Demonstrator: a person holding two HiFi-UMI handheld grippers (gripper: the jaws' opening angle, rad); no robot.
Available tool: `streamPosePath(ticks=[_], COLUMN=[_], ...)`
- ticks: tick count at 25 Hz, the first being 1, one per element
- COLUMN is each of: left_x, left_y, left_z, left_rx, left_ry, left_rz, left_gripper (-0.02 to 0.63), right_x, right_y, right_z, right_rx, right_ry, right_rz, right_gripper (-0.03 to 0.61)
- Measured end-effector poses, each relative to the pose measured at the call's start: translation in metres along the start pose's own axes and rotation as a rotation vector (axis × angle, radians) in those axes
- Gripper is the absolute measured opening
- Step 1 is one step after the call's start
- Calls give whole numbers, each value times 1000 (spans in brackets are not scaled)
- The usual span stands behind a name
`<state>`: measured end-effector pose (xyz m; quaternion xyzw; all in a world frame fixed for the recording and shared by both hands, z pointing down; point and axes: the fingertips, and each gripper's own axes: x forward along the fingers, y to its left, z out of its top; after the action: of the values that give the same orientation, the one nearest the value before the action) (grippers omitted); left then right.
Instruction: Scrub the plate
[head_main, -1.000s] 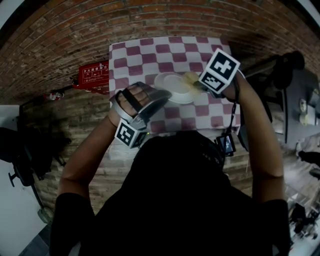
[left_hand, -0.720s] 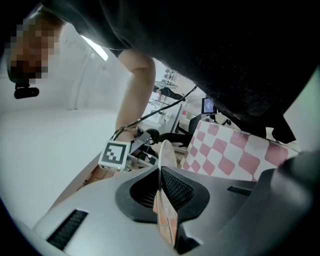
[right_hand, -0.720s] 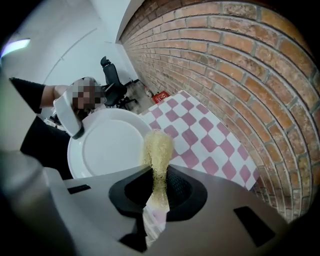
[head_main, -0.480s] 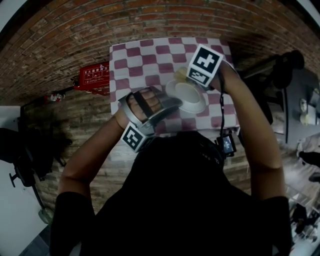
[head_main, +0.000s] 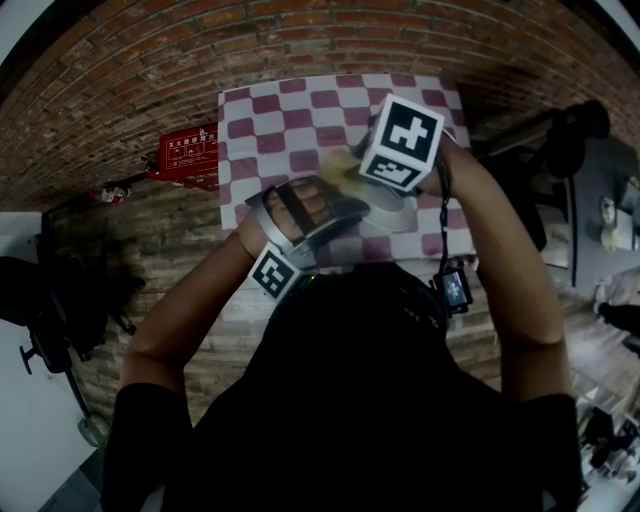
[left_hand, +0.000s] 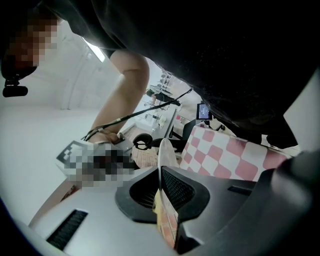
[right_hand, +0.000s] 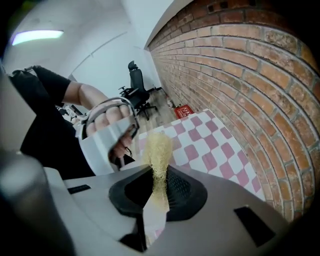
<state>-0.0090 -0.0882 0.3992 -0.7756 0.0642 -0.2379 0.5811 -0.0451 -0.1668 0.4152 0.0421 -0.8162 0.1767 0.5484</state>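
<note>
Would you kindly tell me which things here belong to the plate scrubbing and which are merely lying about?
In use: plate, held by left gripper; yellow scrubber, held by right gripper.
Lying about: red box, office chair, checked tablecloth.

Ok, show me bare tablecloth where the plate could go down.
The checkered tablecloth is bare at its far left, from the far edge to the left gripper. Near right is crowded: plate, loofah scrubber and right gripper.
</note>
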Motion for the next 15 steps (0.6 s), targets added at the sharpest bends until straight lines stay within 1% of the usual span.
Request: streamPosePath(ticks=[3,6,10,13,15], left_x=[-2,-4,-5,-8,-10], left_y=[-4,-4,-9,-9,-7], left_z=[-12,-22,-36,-49,-52], left_rx=[-13,-27,-41,-59,-67], left_ry=[29,49,85,115,116], left_rz=[-3,3,-5,-5,-4], left_gripper=[25,23,23,23,25], right_x=[-8,-14,-14,-11,-7], right_y=[14,17,19,20,16], right_z=[-3,-14,-39,-60,-73], right_rx=[7,36,66,105,137], right_ry=[-10,-5,13,25,30], right_rz=[27,21,17,47,60], right_gripper=[51,51,51,51,51])
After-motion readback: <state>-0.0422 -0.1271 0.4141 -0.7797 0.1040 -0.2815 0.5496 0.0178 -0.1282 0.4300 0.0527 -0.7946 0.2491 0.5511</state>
